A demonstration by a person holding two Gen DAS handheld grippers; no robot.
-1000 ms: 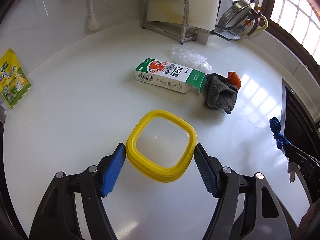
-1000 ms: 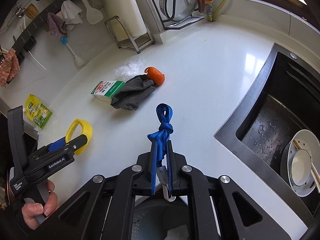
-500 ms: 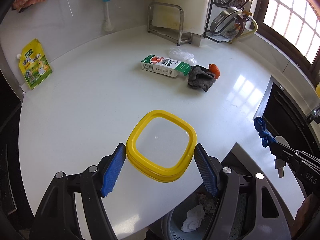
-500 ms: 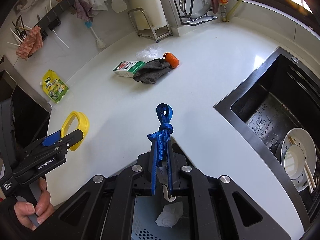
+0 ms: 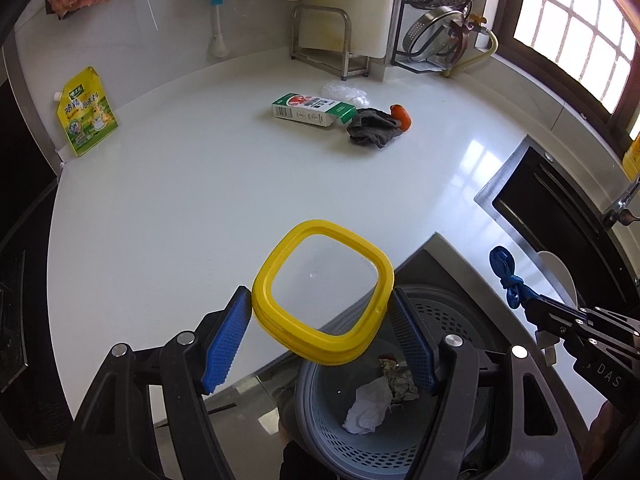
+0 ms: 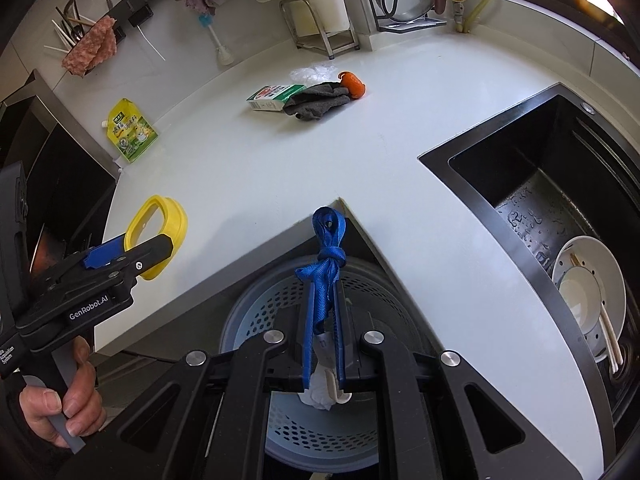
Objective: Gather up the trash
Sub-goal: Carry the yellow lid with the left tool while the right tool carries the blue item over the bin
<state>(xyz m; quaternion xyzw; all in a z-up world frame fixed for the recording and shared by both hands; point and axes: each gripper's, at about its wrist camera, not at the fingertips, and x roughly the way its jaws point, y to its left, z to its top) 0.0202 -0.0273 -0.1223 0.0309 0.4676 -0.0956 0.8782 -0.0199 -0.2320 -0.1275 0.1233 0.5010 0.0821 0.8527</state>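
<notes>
My left gripper (image 5: 320, 316) is shut on a yellow-rimmed clear lid (image 5: 280, 276), held over the counter's front edge above a grey perforated trash bin (image 5: 440, 312); the lid also shows in the right wrist view (image 6: 168, 224). My right gripper (image 6: 323, 280) is shut on a knotted blue strap (image 6: 326, 256) with a white tag, directly over the bin (image 6: 256, 312). The strap also shows in the left wrist view (image 5: 506, 276). Crumpled white paper (image 5: 368, 404) lies in the bin.
On the white counter (image 5: 200, 200) lie a milk carton (image 5: 308, 110), a grey cloth (image 5: 374, 132), an orange item (image 5: 402, 116), clear plastic (image 5: 344, 92) and a yellow pouch (image 5: 86, 112). A black sink (image 6: 560, 208) with a white bowl (image 6: 588, 296) is at right.
Both grippers have pulled back from the counter toward its front edge. The trash bin has come into view beneath them. Both still hold their items.
</notes>
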